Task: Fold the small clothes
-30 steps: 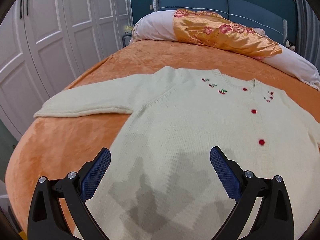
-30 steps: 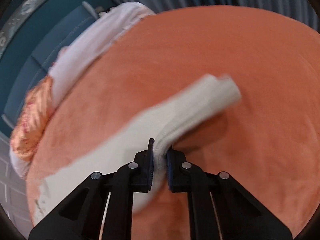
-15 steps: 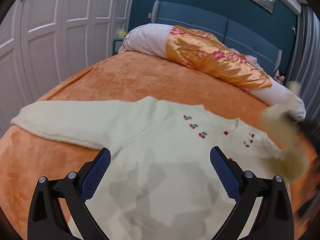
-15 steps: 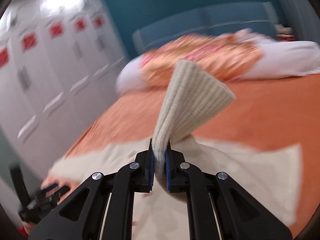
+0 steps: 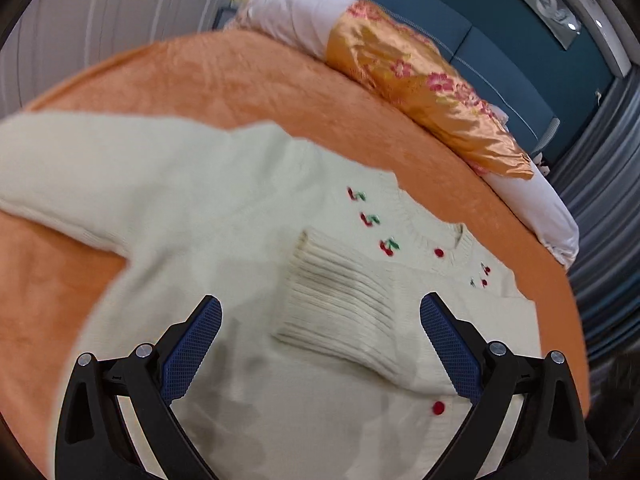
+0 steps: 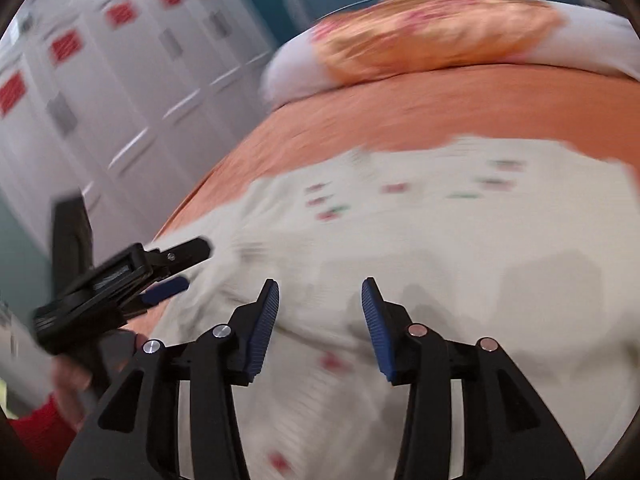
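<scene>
Cream cardigan (image 5: 248, 264), sleeve folded across, bears embroidered cherries (image 5: 389, 245) only.

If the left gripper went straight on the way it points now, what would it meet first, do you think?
Most likely the ribbed cuff of the sleeve folded across the cream cardigan; it lies between the left gripper's open jaws, though depth is unclear.

L gripper (image 5: 320, 344) jaws wide apart, empty; R gripper (image 6: 320, 320) parted, empty, angled down.
</scene>
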`<state>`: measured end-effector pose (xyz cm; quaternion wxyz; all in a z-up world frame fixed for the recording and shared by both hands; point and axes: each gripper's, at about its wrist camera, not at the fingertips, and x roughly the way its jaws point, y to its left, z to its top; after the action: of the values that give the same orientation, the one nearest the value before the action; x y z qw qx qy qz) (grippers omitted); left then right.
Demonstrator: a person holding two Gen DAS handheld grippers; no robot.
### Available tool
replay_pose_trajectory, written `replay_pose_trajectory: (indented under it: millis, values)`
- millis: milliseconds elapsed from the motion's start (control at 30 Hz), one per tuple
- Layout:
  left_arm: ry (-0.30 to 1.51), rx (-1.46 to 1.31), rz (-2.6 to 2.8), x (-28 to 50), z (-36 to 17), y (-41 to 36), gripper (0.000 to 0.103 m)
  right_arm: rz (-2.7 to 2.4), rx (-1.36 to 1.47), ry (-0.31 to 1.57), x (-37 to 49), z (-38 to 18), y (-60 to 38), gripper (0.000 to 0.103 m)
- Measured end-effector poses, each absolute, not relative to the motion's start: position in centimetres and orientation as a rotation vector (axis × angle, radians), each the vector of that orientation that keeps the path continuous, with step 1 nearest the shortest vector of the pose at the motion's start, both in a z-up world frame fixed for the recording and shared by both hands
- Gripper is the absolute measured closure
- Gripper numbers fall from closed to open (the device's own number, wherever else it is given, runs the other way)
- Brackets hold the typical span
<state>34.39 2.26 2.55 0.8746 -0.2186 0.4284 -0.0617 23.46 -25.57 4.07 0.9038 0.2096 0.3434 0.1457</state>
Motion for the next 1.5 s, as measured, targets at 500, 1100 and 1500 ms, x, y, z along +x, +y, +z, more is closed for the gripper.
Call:
replay_pose_trajectory:
  millis: [500, 1100, 1500]
  values:
    - [0.822, -0.448, -0.247, 38.9, 7.7, 0.2, 0.095, 0.067, 0.826, 0.569, 22.0, 1.9, -38.8, 0.093]
    - [0.861, -0.383, -0.167, 38.6, -1.7, 1.4, 0.087, -0.132, 0.469, 0.630, 25.3, 5.2, -38.9, 0.049]
    - [0.817, -0.431, -0.198, 37.8, -2.5, 2.3, 0.086, -0.145, 0.575, 0.636, 34.2, 3.5, -42.4, 0.090]
